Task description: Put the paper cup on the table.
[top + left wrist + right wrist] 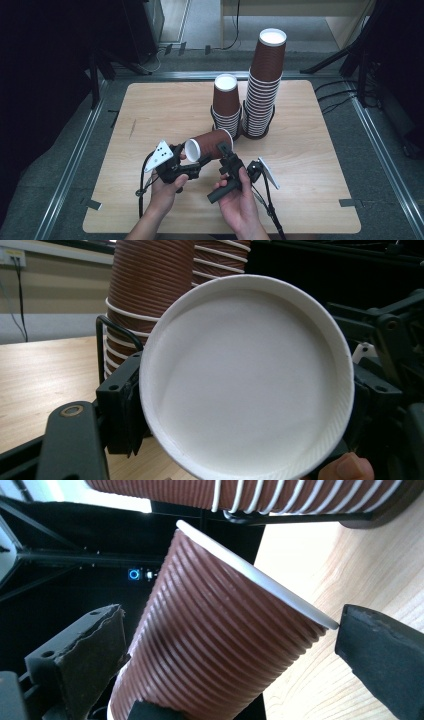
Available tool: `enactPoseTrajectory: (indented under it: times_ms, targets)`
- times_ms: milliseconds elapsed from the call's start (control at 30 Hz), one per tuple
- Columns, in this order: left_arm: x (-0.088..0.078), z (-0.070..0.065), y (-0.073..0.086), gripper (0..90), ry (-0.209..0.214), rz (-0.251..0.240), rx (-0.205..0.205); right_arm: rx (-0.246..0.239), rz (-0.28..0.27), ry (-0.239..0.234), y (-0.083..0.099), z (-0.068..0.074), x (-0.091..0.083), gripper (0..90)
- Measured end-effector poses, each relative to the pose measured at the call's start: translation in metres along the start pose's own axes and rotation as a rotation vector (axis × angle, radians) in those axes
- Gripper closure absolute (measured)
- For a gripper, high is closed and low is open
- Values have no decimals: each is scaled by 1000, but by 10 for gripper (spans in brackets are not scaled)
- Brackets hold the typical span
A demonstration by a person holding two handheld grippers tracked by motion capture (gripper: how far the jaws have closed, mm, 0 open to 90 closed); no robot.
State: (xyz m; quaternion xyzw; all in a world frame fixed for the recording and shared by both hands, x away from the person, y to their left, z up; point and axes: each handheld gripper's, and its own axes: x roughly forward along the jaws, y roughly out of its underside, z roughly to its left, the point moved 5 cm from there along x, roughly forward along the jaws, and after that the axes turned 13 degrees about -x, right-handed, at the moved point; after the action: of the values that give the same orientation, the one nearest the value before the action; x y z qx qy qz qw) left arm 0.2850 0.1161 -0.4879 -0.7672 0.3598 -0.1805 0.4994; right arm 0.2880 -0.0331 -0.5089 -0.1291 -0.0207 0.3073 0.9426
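**Ribbed paper cup held on its side between two grippers**

A brown ribbed paper cup (210, 143) lies nearly level above the wooden table (150, 115), its long axis running from lower left to upper right in the high view. Its white open mouth faces the left gripper (192, 162); its base points toward the cup stacks.

In the left gripper view the cup's white rim sits between that gripper's two black jaws, which are drawn in and pinch the rim at both sides. The right gripper (225, 152) comes in from the other side: in the right gripper view its jaws stand spread on either side of the cup's ribbed wall, one jaw just beside the rim; whether they press it I cannot tell.

Behind the cup, the short stack of cups (226, 107) and the tall stack of cups (264, 85) stand upright, side by side, near the cup's base.
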Motion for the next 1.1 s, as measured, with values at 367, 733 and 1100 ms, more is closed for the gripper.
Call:
enactPoseTrajectory:
  times_ms: [367, 733, 1100]
  targets:
    - [2, -4, 3, 218, -3, 12, 23, 62, -8, 19, -2, -1, 4, 12]
    - [8, -12, 11, 225, 19, 73, 61, 68, 3, 37, -3, -3, 8, 2]
    - [10, -14, 14, 225, 36, 89, 79, 98, -6, 35, -9, -6, 12, 41]
